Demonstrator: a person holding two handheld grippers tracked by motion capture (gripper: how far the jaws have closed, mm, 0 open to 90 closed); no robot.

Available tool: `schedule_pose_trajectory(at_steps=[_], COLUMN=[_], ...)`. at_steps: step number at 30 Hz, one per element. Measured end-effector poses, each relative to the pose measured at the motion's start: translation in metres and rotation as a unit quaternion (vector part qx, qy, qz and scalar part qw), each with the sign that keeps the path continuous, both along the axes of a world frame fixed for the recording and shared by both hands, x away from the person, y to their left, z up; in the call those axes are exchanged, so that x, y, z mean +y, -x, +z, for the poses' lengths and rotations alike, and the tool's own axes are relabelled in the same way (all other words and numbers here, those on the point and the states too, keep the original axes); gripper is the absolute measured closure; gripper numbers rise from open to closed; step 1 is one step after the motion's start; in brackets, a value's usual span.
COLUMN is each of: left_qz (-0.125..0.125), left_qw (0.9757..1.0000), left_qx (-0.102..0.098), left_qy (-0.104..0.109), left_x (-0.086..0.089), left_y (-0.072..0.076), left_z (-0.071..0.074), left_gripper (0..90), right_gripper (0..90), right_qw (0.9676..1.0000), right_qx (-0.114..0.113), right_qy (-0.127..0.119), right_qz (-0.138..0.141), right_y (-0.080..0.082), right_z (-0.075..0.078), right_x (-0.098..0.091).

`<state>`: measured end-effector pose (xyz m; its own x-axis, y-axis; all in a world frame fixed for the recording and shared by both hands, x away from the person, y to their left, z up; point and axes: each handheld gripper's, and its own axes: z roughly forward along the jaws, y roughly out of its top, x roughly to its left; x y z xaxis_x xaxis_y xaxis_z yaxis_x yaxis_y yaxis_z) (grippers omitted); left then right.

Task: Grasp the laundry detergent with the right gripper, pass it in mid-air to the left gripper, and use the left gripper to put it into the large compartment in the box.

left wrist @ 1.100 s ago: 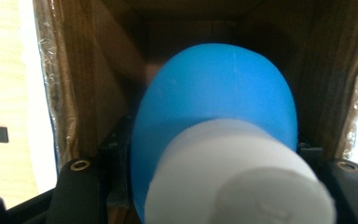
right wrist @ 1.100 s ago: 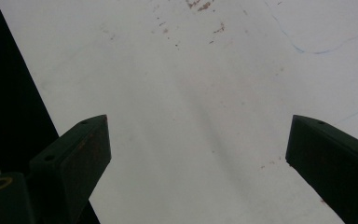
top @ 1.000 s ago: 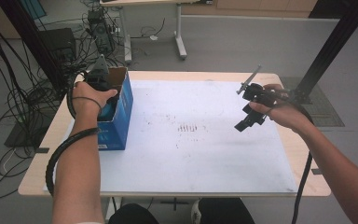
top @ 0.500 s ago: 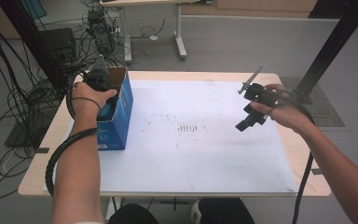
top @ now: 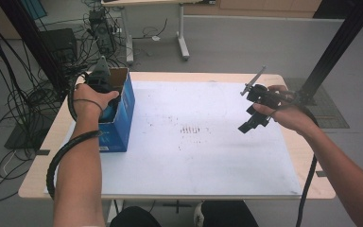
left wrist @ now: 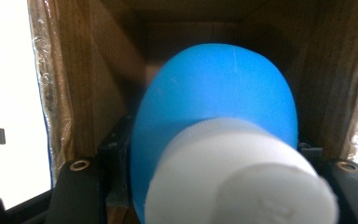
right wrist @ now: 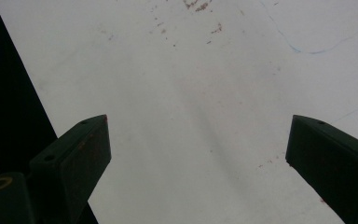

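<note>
A blue cardboard box (top: 124, 115) stands open-topped at the table's left edge. My left gripper (top: 103, 90) reaches down into it from above. In the left gripper view its jaws (left wrist: 212, 151) press on both sides of a blue bottle (left wrist: 214, 98) with a white cap (left wrist: 242, 182), between the box's brown inner walls (left wrist: 88, 84). At the right side of the table my right gripper (top: 248, 124) is held in the air, tilted down. It stands open (right wrist: 200, 135) with nothing between its jaws, over the white sheet (right wrist: 191, 70).
A large white sheet (top: 194, 161) with small reddish marks (top: 192, 129) near its middle covers most of the wooden table (top: 307, 161). A black frame post (top: 333, 45) rises at the right behind the table. Cables and equipment (top: 38, 71) lie on the floor to the left.
</note>
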<state>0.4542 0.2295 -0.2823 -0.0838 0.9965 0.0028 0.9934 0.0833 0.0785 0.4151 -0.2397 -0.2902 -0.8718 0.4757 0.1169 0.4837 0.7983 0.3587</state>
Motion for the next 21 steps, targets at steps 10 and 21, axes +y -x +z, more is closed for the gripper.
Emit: schedule_pose_trajectory(at_steps=[10, 21], left_qz=[0.0, 0.001], left_qw=[1.0, 1.0], left_qx=[0.0, -0.003], left_qy=[0.001, 0.0], left_x=[0.0003, -0.0001], left_y=[0.0, 0.0007], left_z=[-0.0001, -0.0004], left_gripper=[36.1, 36.0], right_gripper=[6.6, 6.6], right_qw=[1.0, 1.0], right_qx=[-0.002, -0.005], right_qy=[0.004, 0.003], right_qz=[0.002, 0.003], right_y=[0.0006, 0.001], right_z=[0.0025, 0.0046], right_x=[0.0017, 0.0023])
